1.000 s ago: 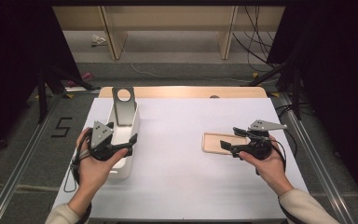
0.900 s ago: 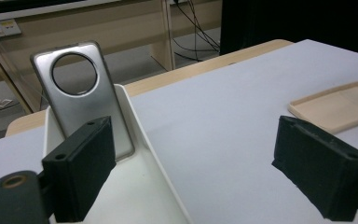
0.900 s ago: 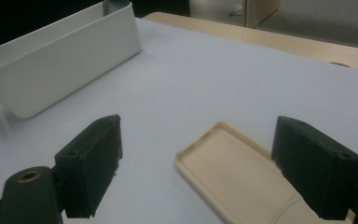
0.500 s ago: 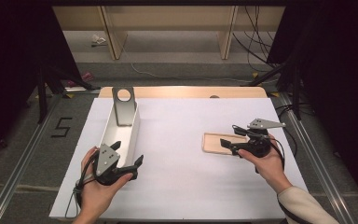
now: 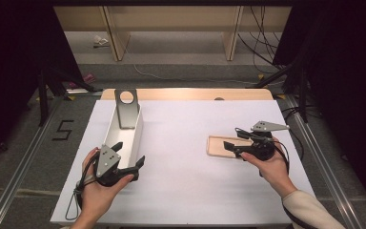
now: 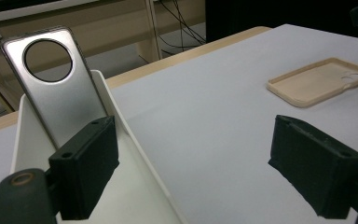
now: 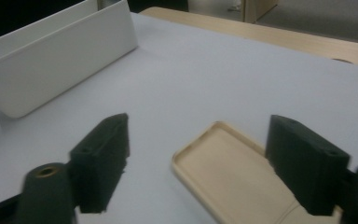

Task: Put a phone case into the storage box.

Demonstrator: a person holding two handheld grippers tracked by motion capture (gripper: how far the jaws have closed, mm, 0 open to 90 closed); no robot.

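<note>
Leaning upright, silver phone case (image 5: 126, 108) occupies white bin (image 5: 136, 138).

Two black jaws of the left tool (image 6: 193, 175) stand wide apart with nothing between them. Behind the left jaw, a silver phone case (image 6: 58, 88) with a round cutout leans upright against the far end of a white tray (image 6: 135, 149). Farther right, a beige phone case (image 6: 319, 81) lies flat on the white tabletop (image 6: 214, 116), open side up.

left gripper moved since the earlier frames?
Yes. The left gripper has come back toward the person along the white tray, from beside the silver phone case to the tray's near end.
</note>
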